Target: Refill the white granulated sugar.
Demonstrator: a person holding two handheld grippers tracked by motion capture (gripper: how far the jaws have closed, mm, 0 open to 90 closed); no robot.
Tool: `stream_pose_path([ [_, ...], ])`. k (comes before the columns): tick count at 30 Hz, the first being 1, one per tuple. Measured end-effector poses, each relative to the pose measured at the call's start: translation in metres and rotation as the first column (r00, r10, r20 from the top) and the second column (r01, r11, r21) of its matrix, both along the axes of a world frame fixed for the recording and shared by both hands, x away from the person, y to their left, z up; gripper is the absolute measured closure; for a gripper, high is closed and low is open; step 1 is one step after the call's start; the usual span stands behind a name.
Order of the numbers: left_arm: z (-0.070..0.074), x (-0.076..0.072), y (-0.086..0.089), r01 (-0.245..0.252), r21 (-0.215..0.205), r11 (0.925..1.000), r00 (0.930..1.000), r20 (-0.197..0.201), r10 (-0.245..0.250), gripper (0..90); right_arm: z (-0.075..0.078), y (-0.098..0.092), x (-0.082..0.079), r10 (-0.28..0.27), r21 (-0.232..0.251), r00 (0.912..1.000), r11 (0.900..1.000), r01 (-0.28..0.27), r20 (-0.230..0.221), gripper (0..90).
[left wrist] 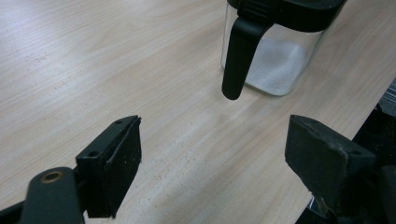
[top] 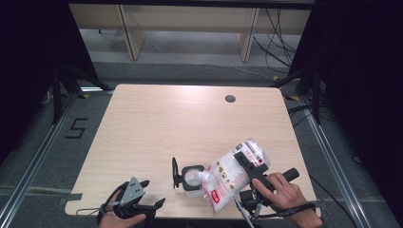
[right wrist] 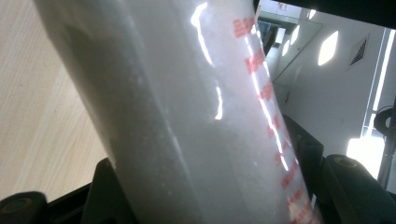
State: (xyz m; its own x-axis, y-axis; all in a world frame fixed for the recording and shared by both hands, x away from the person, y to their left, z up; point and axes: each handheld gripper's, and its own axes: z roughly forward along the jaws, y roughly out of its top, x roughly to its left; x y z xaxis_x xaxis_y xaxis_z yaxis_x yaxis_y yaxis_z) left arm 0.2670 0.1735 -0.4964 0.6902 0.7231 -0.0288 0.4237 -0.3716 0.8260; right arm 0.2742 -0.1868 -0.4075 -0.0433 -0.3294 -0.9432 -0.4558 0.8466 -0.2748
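A clear jar (top: 192,183) with a black rim stands near the table's front edge, its black flip lid (top: 175,173) raised at its left. There is white powder in its bottom (left wrist: 275,65). A clear pouch (top: 230,173) of white granules with red print lies tilted, its spout at the jar's mouth. My right gripper (top: 244,161) is shut on the pouch (right wrist: 187,116), one jaw on each side of it. My left gripper (top: 153,192) rests at the front left, open (left wrist: 219,149) with nothing between its jaws, facing the jar's black hanging tab (left wrist: 240,51).
The light wooden table (top: 157,123) has a round cable hole (top: 230,99) at the back right. The jar and the pouch sit close to the front edge. Desk legs and cables lie on the floor beyond the table.
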Motion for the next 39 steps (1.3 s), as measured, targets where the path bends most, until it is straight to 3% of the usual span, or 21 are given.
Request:
stream_pose_path([
  [2,0.0015,0.0026,0.0022,0.016,0.029,0.9995,0.9998,0.012,-0.017,18.2,-0.0023,-0.0016,-0.0002,-0.018,0.024,0.9997,1.000,0.018,-0.016,44.5],
  [4,0.0004,0.0010,0.0001,0.006,-0.001,1.0000,0.9999,0.008,-0.006,18.1,0.0000,-0.0005,0.0005,-0.001,-0.001,1.0000,1.000,0.001,-0.004,44.5],
  [5,-0.0003,-0.0004,-0.0006,-0.008,-0.010,0.9999,1.0000,-0.004,0.007,18.1,-0.0028,-0.0016,0.0002,-0.018,0.025,0.9996,1.000,0.019,-0.020,44.5],
  [7,0.0013,0.0024,0.0027,0.017,0.035,0.9992,0.9998,0.012,-0.018,18.1,-0.0030,-0.0016,0.0003,-0.017,0.026,0.9996,1.000,0.017,-0.022,44.5],
  [8,0.0000,0.0011,-0.0005,-0.007,-0.015,0.9999,1.0000,-0.005,0.007,18.2,-0.0030,-0.0016,0.0001,-0.019,0.026,0.9994,0.999,0.020,-0.028,44.5],
  [9,0.0002,0.0009,-0.0004,-0.006,-0.012,0.9999,1.0000,-0.004,0.006,18.2,-0.0002,-0.0003,-0.0006,-0.017,-0.005,0.9998,1.000,0.017,-0.013,44.6],
  [12,0.0007,0.0013,0.0025,0.007,0.031,0.9995,1.0000,0.006,-0.007,18.2,0.0004,0.0003,-0.0007,-0.008,-0.013,0.9999,1.000,0.008,-0.009,44.5],
  [13,0.0002,0.0007,0.0006,-0.006,-0.003,1.0000,1.0000,-0.004,0.006,18.2,-0.0010,-0.0007,-0.0009,-0.011,0.011,0.9999,1.000,0.011,-0.006,44.5],
  [16,0.0004,0.0002,0.0011,-0.004,0.006,1.0000,1.0000,-0.002,0.004,18.2,0.0017,-0.0001,-0.0008,-0.004,-0.008,1.0000,1.000,0.004,-0.008,44.5],
  [17,0.0006,0.0008,0.0027,0.005,0.033,0.9994,1.0000,0.004,-0.006,18.2,0.0004,-0.0009,-0.0017,-0.028,0.006,0.9994,1.000,0.029,-0.020,44.5],
  [23,-0.0006,-0.0003,0.0003,-0.012,-0.009,0.9999,0.9999,-0.006,0.012,18.2,0.0007,-0.0001,-0.0007,-0.007,-0.010,0.9999,1.000,0.007,-0.012,44.5],
  [24,0.0012,0.0017,0.0037,0.014,0.038,0.9992,0.9999,0.008,-0.014,18.2,0.0007,0.0000,-0.0006,-0.005,-0.011,0.9999,1.000,0.005,-0.011,44.5],
  [25,0.0003,0.0009,0.0016,-0.011,0.004,0.9999,0.9999,-0.003,0.011,18.2,0.0004,0.0000,-0.0007,-0.004,-0.010,0.9999,1.000,0.004,-0.011,44.5],
  [27,0.0003,0.0008,0.0012,-0.011,-0.001,0.9999,0.9999,0.002,0.011,18.2,-0.0006,-0.0008,-0.0019,-0.027,0.000,0.9994,1.000,0.027,-0.022,44.5],
  [28,0.0014,0.0015,0.0044,0.018,0.045,0.9988,0.9998,0.010,-0.018,18.2,-0.0008,-0.0008,-0.0021,-0.029,0.000,0.9994,1.000,0.029,-0.021,44.5],
  [30,0.0008,0.0010,0.0033,0.000,0.025,0.9997,1.0000,-0.006,0.000,18.2,-0.0031,-0.0018,-0.0035,-0.055,0.025,0.9979,0.998,0.056,-0.035,44.5],
  [31,0.0002,0.0008,0.0015,-0.018,0.003,0.9998,0.9998,-0.004,0.018,18.2,-0.0009,-0.0011,-0.0031,-0.041,0.008,0.9989,0.999,0.041,-0.022,44.5],
  [34,0.0014,0.0016,0.0044,0.016,0.047,0.9988,0.9998,0.008,-0.016,18.2,0.0004,-0.0006,-0.0026,-0.031,-0.004,0.9993,1.000,0.031,-0.018,44.5],
  [36,0.0000,0.0018,0.0020,-0.011,0.010,0.9999,0.9999,0.001,0.011,18.3,-0.0022,-0.0015,-0.0026,-0.039,0.030,0.9986,0.999,0.040,-0.036,44.5],
  [38,-0.0004,0.0012,0.0014,-0.012,0.002,0.9999,0.9999,-0.002,0.012,18.3,-0.0003,-0.0016,-0.0021,-0.022,0.011,0.9996,1.000,0.022,-0.020,44.6],
  [39,0.0007,0.0007,0.0032,-0.001,0.028,0.9996,1.0000,-0.006,0.002,18.2,0.0000,-0.0016,-0.0021,-0.023,0.009,0.9995,1.000,0.024,-0.023,44.6],
])
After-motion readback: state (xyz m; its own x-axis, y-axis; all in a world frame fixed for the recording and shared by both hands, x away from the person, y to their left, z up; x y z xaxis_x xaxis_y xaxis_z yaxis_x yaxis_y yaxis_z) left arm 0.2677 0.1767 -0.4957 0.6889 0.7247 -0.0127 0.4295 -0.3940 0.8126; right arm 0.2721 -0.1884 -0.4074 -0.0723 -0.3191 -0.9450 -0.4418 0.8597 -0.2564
